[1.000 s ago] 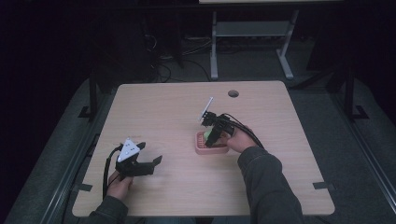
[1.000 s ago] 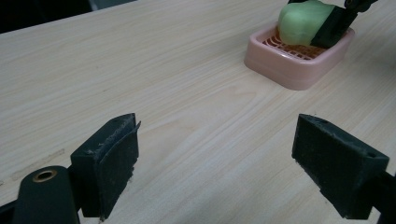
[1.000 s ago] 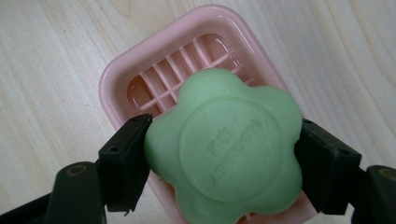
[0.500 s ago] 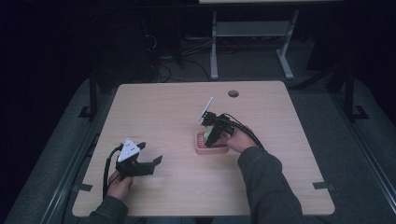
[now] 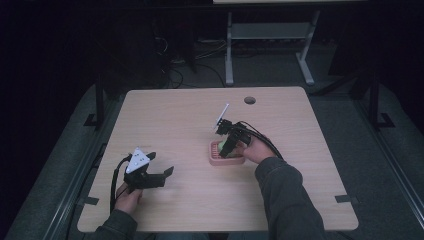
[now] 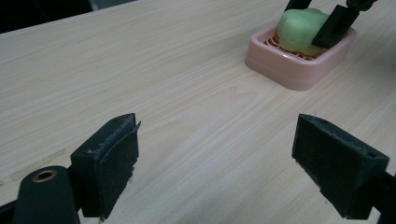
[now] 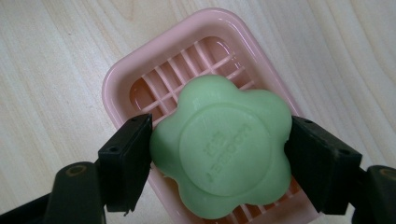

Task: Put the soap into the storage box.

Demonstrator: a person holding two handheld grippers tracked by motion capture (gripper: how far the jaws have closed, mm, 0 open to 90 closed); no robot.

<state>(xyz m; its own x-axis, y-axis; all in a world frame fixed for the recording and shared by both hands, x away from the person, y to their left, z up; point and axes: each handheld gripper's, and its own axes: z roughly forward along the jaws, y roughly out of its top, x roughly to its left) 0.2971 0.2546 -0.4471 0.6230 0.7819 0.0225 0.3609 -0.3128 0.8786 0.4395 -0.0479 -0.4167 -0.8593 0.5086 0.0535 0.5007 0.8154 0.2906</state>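
Near the middle of the table [image 5: 180, 115], a little toward the right side: a pink soap dish [image 7: 140, 74] with a green flower-shaped soap [image 7: 224, 149] in it. Well clear of every table edge; bare wood all round the dish, widest toward the left and far sides. A round cable hole [image 5: 249, 100] near the far edge, well apart from the dish.

Right gripper [image 7: 219, 154] reaching down over the dish, jaws clamped on the soap from two opposite sides, pads touching its lobes. Soap tilted, stamped face turned up toward the gripper camera, lower edge down over the slatted floor of the dish; whether touching the slats, impossible to tell. No real long axis on the soap, round with five lobes. Dish oblong, long axis running roughly left to right across the table in the high view, diagonal in the right gripper view.

Left gripper [image 5: 150, 172] low near the front left of the table, close to the near edge, well apart from the dish. Jaws spread wide, nothing between them but bare wood, pointing toward the dish, seen at the upper right of the left gripper view.
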